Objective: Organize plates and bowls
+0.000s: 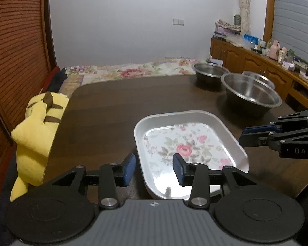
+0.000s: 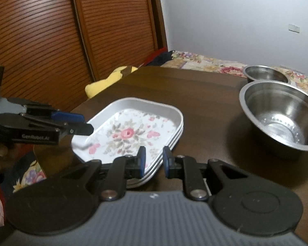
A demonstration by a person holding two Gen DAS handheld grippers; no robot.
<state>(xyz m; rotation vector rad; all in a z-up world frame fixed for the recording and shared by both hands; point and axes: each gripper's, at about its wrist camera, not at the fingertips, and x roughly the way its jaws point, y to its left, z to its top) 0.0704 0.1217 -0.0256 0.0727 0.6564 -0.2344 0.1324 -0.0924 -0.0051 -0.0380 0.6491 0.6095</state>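
Beside stacked floral trays (image 2: 133, 131), steel bowls (image 2: 281, 116); both grippers, left (image 1: 154, 169) and right (image 2: 154, 162), spread, empty.

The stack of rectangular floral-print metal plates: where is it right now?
The stack of floral metal plates sits at the near edge of the dark wooden table, between both grippers, left of the large steel bowl.

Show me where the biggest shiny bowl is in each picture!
Left wrist view: the biggest bowl sits right of centre, behind the flowered plates.
Right wrist view: the same bowl sits at the right edge, right of the plates.
Shared landmark: the pink rose on the top plate.
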